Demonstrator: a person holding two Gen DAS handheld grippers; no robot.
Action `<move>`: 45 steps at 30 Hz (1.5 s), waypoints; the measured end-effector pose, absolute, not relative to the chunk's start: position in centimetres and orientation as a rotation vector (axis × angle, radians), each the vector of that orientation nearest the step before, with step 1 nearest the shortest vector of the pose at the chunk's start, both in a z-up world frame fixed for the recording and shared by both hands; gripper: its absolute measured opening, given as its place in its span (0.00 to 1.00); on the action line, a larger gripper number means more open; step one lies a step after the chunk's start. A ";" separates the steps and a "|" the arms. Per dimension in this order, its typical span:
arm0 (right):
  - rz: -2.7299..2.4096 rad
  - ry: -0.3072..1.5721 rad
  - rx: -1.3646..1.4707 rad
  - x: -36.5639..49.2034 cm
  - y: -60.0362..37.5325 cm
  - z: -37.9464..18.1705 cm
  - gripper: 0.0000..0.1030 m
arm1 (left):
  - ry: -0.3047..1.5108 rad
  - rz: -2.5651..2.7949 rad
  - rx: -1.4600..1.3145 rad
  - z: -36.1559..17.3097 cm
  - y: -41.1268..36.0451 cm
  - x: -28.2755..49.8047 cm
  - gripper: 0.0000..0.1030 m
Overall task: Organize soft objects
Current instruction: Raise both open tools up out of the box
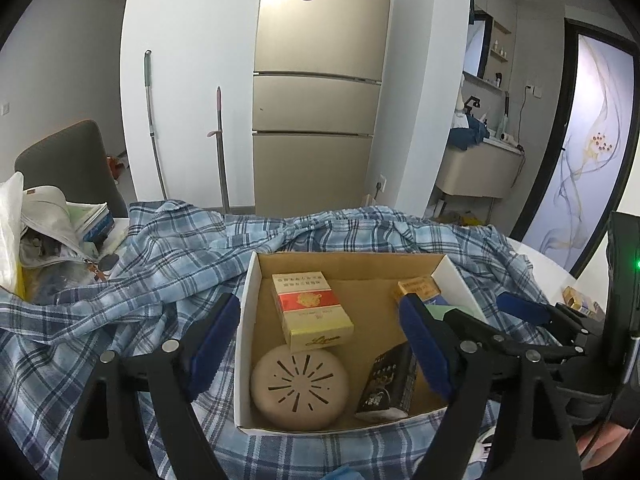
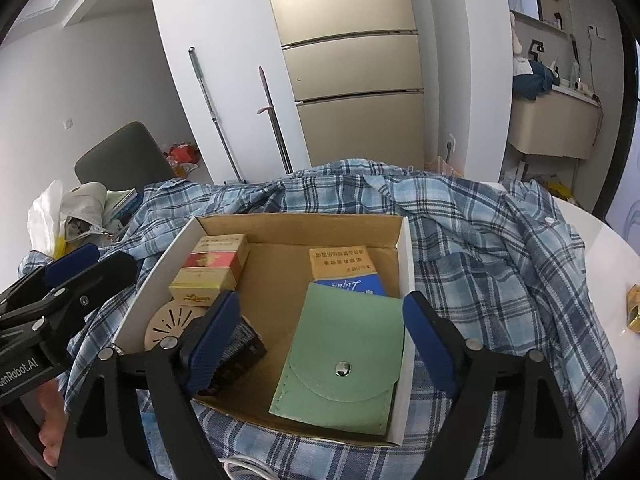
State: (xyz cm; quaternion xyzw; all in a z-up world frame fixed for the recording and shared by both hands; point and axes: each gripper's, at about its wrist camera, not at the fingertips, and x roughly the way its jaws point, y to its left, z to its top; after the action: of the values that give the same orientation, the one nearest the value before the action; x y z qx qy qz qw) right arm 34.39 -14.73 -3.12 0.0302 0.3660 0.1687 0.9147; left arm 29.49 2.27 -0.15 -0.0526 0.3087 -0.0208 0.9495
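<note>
A blue plaid shirt lies spread and rumpled over the table, under an open cardboard box. The box holds a green snap pouch, a red-and-yellow pack, a round beige disc, a black pack and an orange-and-blue pack. My left gripper stands open over the box's left half, touching nothing. My right gripper is open over the pouch, its pads clear of it. Its blue-padded finger shows at the right of the left wrist view.
A white bag with books sits at the table's left, by a grey chair. A bare white table edge curves on the right, with a small gold item on it. A fridge and two mop handles stand behind.
</note>
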 end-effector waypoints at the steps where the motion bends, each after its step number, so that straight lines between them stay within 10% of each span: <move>1: 0.349 0.747 0.057 34.2 -14.7 -2.8 0.81 | 0.619 -0.044 -0.102 0.1 2.2 29.4 0.81; 24: 0.414 0.518 0.005 23.9 -18.3 8.2 0.80 | 0.370 -0.062 -0.063 11.5 0.0 17.1 0.81; 45: 0.415 0.466 0.015 20.3 -19.6 3.9 0.81 | 0.393 -0.122 -0.082 4.6 0.7 13.3 0.81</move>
State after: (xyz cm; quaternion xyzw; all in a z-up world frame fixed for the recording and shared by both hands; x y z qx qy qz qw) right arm 20.28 -19.63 3.92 0.0074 0.2293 0.2043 0.9516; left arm 13.25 0.71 4.63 -0.0407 0.1951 -0.0607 0.9781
